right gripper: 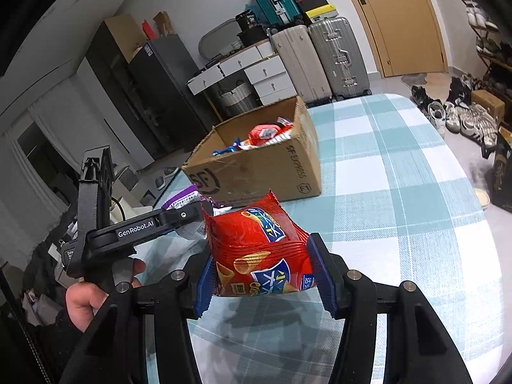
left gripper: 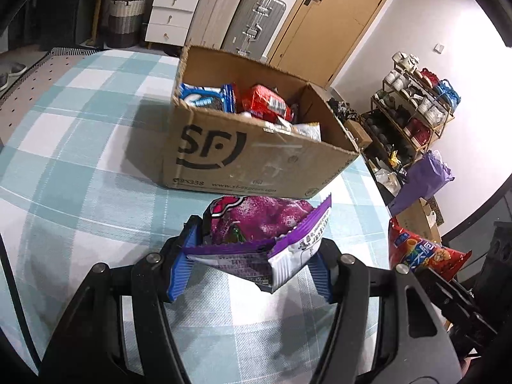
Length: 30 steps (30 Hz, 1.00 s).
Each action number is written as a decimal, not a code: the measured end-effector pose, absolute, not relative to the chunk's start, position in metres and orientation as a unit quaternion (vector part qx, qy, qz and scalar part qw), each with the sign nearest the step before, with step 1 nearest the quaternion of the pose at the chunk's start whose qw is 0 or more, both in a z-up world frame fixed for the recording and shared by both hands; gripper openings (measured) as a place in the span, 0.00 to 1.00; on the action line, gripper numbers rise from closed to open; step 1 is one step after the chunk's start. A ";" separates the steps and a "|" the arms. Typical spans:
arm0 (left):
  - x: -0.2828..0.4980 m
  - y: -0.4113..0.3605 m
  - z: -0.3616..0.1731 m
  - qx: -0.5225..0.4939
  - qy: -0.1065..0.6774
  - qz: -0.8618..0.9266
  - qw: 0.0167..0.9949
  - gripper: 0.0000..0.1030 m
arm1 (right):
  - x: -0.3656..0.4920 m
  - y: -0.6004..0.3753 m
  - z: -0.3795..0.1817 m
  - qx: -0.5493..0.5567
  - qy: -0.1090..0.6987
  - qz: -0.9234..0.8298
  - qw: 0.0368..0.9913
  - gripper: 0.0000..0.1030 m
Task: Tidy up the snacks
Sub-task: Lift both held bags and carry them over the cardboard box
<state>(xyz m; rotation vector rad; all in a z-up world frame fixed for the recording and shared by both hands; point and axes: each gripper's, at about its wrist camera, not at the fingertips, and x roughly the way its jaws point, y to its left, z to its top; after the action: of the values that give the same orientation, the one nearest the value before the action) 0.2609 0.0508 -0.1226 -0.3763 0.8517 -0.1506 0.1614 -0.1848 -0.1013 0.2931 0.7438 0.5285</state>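
The purple snack bag [left gripper: 256, 224] is pinched in the left gripper [left gripper: 252, 268] and the red snack bag [right gripper: 259, 252] in the right gripper [right gripper: 265, 275], both held above the tabletop [left gripper: 80, 160] just short of the cardboard box [left gripper: 256, 160]. The box already holds blue and red packets, so these two look like the last visible ones to drop in.

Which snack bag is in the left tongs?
The purple bag, clamped between the left tongs. The red bag sits in the right tongs.

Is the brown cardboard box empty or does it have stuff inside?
Not empty. The brown cardboard box has an open top, and a blue cookie packet and a red snack packet lie inside it.
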 end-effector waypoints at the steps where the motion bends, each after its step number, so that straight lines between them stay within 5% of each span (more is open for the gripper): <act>1: 0.258 0.054 -0.119 -0.180 0.409 -0.072 0.892 0.57 | 0.161 -0.183 -0.098 0.138 0.356 0.256 0.888 0.53; 30: 0.235 0.077 0.014 -0.102 0.339 -0.065 0.933 0.57 | 0.217 -0.135 0.012 0.082 0.279 0.290 0.912 0.53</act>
<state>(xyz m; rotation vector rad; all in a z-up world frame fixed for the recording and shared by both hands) 0.2348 0.0774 0.0136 -0.2096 0.6933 -0.1326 0.2166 -0.1354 0.0123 0.1696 0.5755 0.5973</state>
